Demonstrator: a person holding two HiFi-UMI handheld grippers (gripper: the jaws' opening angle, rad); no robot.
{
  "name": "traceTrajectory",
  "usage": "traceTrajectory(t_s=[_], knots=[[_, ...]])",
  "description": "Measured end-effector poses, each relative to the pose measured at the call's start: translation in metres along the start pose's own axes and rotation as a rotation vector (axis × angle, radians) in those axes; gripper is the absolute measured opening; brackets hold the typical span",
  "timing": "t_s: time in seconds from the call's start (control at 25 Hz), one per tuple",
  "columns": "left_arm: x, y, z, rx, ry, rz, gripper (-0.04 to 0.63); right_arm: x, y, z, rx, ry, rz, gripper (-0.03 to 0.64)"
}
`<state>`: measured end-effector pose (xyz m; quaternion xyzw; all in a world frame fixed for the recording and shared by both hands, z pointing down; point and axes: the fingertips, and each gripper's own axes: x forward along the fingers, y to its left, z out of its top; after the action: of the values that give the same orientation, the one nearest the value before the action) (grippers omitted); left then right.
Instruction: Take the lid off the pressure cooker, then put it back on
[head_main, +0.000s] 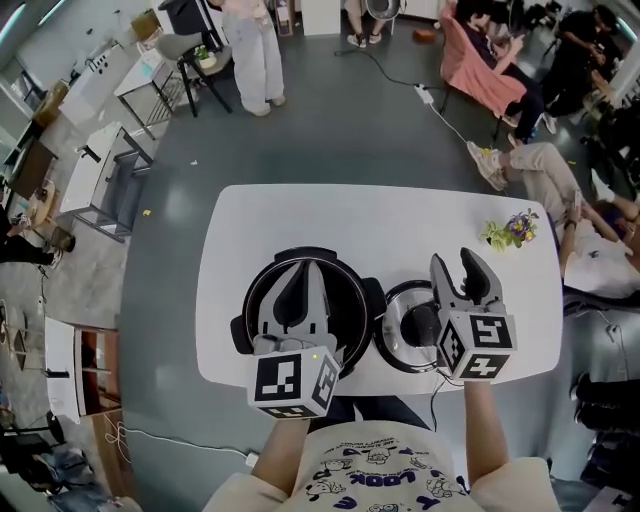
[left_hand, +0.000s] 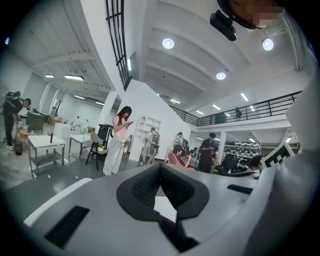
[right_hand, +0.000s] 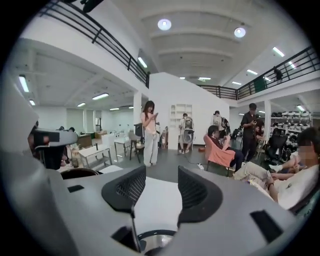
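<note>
My left gripper hovers over the open, round black pressure cooker, jaws pressed together on nothing and hiding its inside. The lid, round and dark-rimmed with a shiny ring, lies on the white, round-cornered tabletop at the cooker's 3 o'clock. It is below my right gripper, whose jaws are spread and empty. Small flowers sit at 1 o'clock.

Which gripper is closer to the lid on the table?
Right. The right hand-held gripper is just above the lid; the left hand-held gripper is over the cooker beside it.
</note>
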<state>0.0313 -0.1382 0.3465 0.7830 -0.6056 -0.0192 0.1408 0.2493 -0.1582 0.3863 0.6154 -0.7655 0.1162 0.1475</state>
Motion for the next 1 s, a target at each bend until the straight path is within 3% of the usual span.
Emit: traceTrajectory(t_s=[0.24, 0.52, 0.68, 1.0], knots=[[-0.005, -0.008, 0.033, 0.033, -0.084, 0.002, 0.014, -0.024, 0.013, 0.051, -0.031, -0.152, 0.010, 0.161], [-0.017, -0.014, 0.068, 0.072, -0.164, 0.007, 0.014, -0.051, 0.018, 0.094, -0.040, -0.319, -0.050, 0.017], [-0.023, -0.017, 0.083, 0.101, -0.199, 0.012, 0.014, -0.062, 0.019, 0.110, -0.019, -0.380, -0.051, 0.011], [-0.040, -0.015, 0.092, 0.103, -0.230, 0.011, 0.014, -0.078, 0.031, 0.113, -0.007, -0.395, -0.040, 0.011]])
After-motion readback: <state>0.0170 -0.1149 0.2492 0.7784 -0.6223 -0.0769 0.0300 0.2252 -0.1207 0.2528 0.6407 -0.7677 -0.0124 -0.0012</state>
